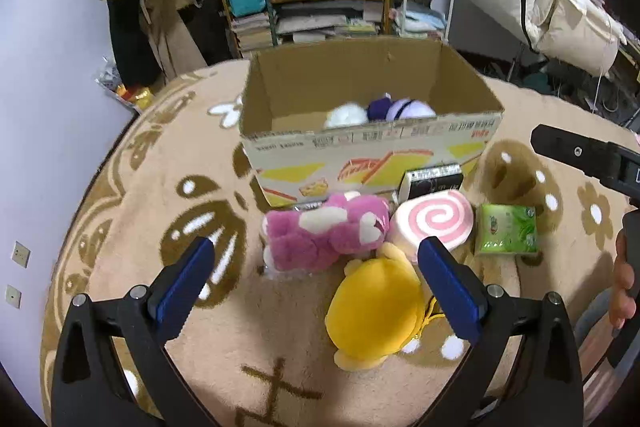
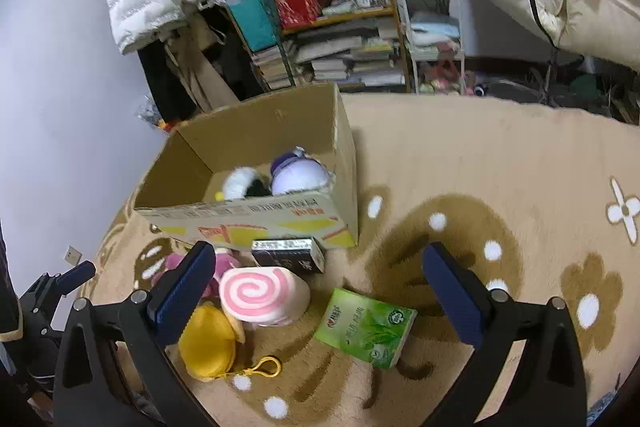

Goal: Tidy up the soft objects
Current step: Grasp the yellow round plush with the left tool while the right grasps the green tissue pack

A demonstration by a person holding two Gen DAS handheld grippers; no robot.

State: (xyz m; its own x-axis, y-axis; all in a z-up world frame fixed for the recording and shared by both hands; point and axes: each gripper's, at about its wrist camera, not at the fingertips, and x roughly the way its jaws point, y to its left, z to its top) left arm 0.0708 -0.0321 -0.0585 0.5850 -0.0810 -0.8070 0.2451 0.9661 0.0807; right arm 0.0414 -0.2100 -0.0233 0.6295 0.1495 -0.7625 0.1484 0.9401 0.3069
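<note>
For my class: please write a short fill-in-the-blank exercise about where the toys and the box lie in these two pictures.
1. The cardboard box stands on the ____.
2. The white and purple plush toys lie ____ the box.
3. The swirl cushion is pink and ____.
4. The clip on the yellow plush is ____ in colour.

Missing words: carpet; inside; white; yellow

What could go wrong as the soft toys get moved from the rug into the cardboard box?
1. The pink plush, swirl cushion and yellow plush touch, so one grab may drag a neighbour.
2. The yellow plush's clip could snag.
3. The tissue pack and dark box lie close by and might be picked by mistake.
</note>
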